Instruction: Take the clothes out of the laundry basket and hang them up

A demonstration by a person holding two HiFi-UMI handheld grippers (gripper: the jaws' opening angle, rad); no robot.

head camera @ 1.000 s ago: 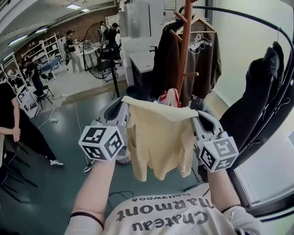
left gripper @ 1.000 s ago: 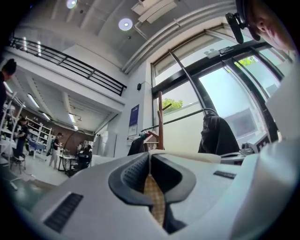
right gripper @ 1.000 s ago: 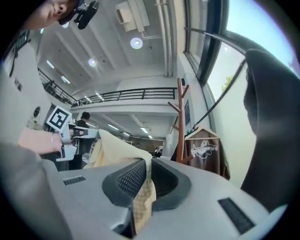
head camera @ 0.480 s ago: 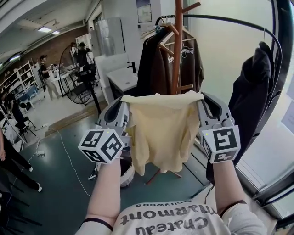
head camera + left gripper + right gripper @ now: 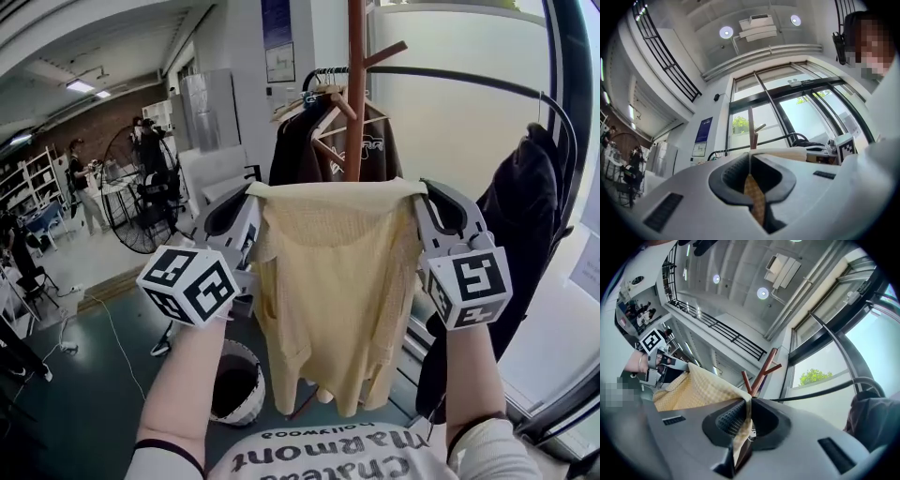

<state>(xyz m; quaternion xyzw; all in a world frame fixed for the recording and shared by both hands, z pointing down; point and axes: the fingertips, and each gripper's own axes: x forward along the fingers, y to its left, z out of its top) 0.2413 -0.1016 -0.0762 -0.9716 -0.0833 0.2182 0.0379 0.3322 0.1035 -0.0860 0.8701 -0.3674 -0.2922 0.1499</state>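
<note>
We pinch the yellow shirt (image 5: 333,281) stretched level between left gripper (image 5: 247,204) and right gripper (image 5: 422,199), coat stand (image 5: 354,84) behind at upper centre, neither hand nearer.

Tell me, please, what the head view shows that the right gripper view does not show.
Only the head view: the full hanging length of the yellow garment, the laundry basket on the floor below it, and a large fan at the left. Only the right gripper view: a close look at the right hand-held gripper shut on the garment's edge, the ceiling lights, and a green tree outside. Both: the garment, the left hand-held gripper holding its other corner, and the wooden coat stand.
</note>
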